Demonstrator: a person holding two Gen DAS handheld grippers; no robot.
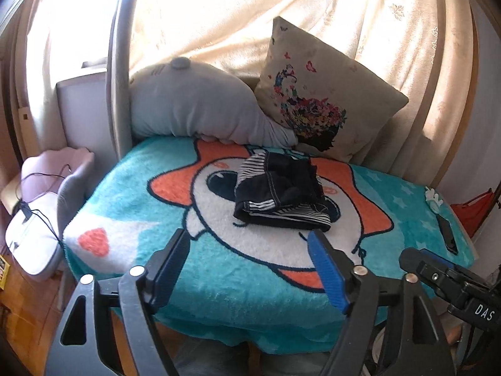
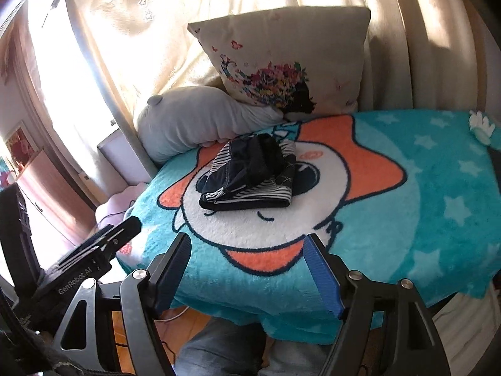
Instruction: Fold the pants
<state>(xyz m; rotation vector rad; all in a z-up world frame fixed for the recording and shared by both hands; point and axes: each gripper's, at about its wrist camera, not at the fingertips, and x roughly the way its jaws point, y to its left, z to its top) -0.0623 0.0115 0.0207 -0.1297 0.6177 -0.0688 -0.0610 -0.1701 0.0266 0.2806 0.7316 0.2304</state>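
Left gripper and right gripper: jaws apart, empty.

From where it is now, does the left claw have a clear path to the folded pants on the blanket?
Probably yes. The left claw is open and empty, and the pants lie just ahead with only bare blanket between. The right claw sits off to the side, out of the path.
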